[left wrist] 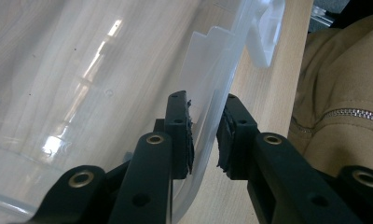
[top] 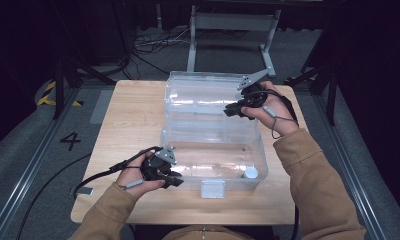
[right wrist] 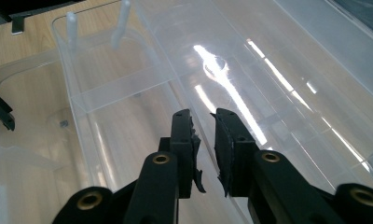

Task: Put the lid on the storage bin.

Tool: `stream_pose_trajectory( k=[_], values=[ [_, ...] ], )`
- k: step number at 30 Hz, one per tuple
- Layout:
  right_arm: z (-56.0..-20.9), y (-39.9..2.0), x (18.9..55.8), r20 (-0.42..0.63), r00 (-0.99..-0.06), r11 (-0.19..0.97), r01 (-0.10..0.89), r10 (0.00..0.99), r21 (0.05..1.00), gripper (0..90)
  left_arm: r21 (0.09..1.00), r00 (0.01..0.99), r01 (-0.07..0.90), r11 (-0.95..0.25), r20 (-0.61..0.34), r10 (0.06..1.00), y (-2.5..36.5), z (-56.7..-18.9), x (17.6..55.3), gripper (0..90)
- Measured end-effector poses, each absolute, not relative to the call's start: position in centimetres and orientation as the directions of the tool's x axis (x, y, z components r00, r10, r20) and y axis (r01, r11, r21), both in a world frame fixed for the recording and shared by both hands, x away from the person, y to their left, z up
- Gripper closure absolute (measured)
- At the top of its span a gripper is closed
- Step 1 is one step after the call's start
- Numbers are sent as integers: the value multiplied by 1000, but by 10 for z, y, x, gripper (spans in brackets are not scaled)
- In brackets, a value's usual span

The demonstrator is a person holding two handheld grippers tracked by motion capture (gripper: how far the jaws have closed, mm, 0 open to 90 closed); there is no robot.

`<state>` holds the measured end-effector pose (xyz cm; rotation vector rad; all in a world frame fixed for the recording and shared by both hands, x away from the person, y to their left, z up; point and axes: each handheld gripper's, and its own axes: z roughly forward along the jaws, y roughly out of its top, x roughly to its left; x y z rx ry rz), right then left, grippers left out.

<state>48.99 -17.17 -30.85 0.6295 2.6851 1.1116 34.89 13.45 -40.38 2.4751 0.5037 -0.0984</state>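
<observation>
A clear plastic storage box (top: 260, 162) stands on the wooden table (top: 133, 115). Its clear lid (top: 203, 92) is swung open behind it. My left gripper (top: 177, 181) is at the box's front left corner. In the left gripper view its jaws (left wrist: 205, 135) straddle the box's rim (left wrist: 208, 93) and are shut on it. My right gripper (top: 229, 111) is at the lid's right side. In the right gripper view its pads (right wrist: 205, 140) close on the lid's edge, with the lid (right wrist: 268, 70) stretching away ahead.
A small white round piece (top: 250, 172) lies inside the box at its front right corner. A white latch (top: 213, 189) hangs on the front wall, also seen as the latch (left wrist: 268, 32). A metal frame (top: 233, 30) and cables lie on the floor beyond the table.
</observation>
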Motion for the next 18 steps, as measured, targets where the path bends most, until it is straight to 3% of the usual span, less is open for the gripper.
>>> stream_pose_trajectory(
  k=[18],
  values=[
    [-304,-174,477,15,-906,633,308,423,710,795,535,920,389,-750,-178,350,132,-406,349,753]
  ],
)
